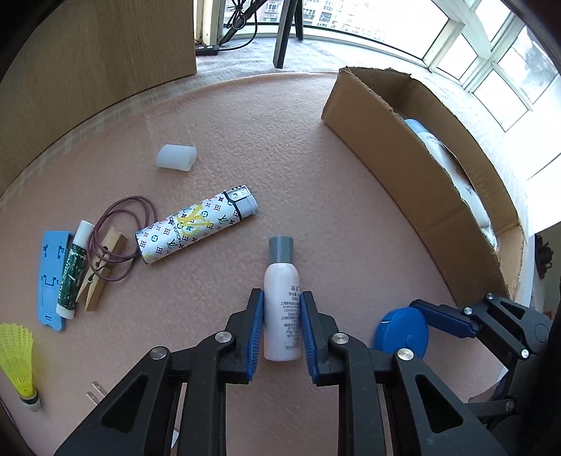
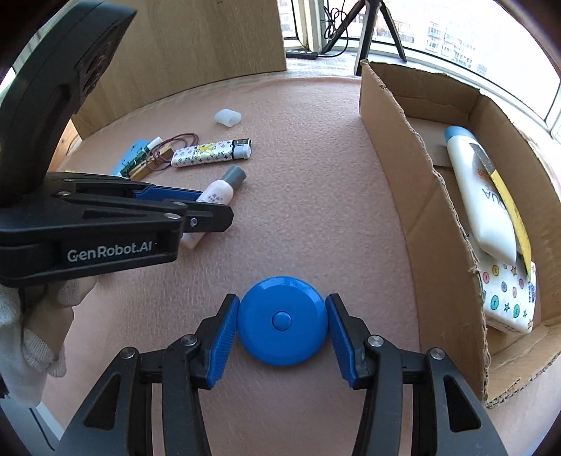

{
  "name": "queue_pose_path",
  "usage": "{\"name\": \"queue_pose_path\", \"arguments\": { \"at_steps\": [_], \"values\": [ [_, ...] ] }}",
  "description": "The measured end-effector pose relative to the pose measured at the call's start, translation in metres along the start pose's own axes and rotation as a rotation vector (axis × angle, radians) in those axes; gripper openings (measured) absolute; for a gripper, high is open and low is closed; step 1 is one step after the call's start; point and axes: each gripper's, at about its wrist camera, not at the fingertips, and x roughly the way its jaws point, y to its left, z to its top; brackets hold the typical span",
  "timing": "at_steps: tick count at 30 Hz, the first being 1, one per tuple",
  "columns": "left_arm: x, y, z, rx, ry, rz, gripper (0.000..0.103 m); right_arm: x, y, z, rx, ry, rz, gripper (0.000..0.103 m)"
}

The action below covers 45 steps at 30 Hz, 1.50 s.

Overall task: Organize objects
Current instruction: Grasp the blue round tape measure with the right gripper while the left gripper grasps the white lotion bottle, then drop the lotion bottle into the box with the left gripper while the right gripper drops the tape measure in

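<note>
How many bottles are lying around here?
2. A small white bottle with a grey cap lies on the pink table between the left tongs; a larger white bottle lies in the cardboard box. Others may be hidden.

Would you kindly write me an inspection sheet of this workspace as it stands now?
Surface: pink foam mat, flat.
Job's things: small white bottle lying between the left pads; blue tape measure between the right pads; cardboard box holding a lotion bottle.
Clutter: patterned tube, white cap, clothespin, shuttlecock.
Grippers: left gripper and right gripper pads at the items' sides; contact unclear.
Cables: power strip with black leads.
Surroundings: windows, tripod legs.
</note>
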Motion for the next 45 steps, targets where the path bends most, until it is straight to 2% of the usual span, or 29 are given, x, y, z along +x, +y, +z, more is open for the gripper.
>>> {"name": "queue_pose_path", "arguments": {
  "at_steps": [2, 5, 9, 12, 15, 21, 27, 31, 34, 37, 39, 41, 45],
  "values": [
    [-0.001, -0.002, -0.003, -0.013, -0.003, -0.002, 0.022, 0.000, -0.001, -0.002, -0.023, -0.002, -0.029, 0.046],
    [-0.006, -0.003, -0.011, -0.042, -0.010, 0.007, 0.022, -0.003, -0.008, -0.007, -0.003, -0.004, -0.025, 0.046],
    [-0.019, -0.004, -0.020, -0.045, -0.033, -0.009, 0.022, -0.010, -0.009, -0.011, 0.016, -0.006, 0.001, 0.046],
    [-0.032, 0.001, -0.016, -0.078, -0.060, -0.039, 0.022, -0.024, -0.006, -0.011, 0.001, -0.041, 0.003, 0.046],
    [-0.046, -0.002, -0.010, -0.086, -0.084, -0.055, 0.022, -0.044, -0.013, -0.010, 0.026, -0.073, 0.049, 0.046],
    [-0.067, -0.035, 0.028, -0.045, -0.156, -0.078, 0.022, -0.094, -0.041, 0.003, 0.052, -0.163, 0.083, 0.046],
    [-0.075, -0.090, 0.076, -0.014, -0.227, -0.142, 0.022, -0.126, -0.089, 0.011, 0.088, -0.218, 0.013, 0.046],
    [-0.066, -0.133, 0.098, 0.052, -0.236, -0.113, 0.022, -0.134, -0.121, 0.020, 0.122, -0.241, -0.034, 0.046],
    [-0.053, -0.146, 0.108, 0.044, -0.217, -0.109, 0.022, -0.134, -0.142, 0.027, 0.125, -0.248, -0.066, 0.046],
    [-0.040, -0.153, 0.113, 0.054, -0.209, -0.058, 0.022, -0.126, -0.156, 0.032, 0.122, -0.235, -0.092, 0.046],
    [-0.033, -0.153, 0.114, 0.049, -0.185, -0.053, 0.028, -0.121, -0.159, 0.034, 0.102, -0.228, -0.131, 0.049],
    [-0.033, -0.150, 0.109, 0.035, -0.186, -0.062, 0.042, -0.121, -0.162, 0.033, 0.102, -0.225, -0.109, 0.056],
    [-0.041, -0.141, 0.099, 0.042, -0.193, -0.033, 0.042, -0.118, -0.161, 0.032, 0.101, -0.225, -0.083, 0.056]
  ]
}}
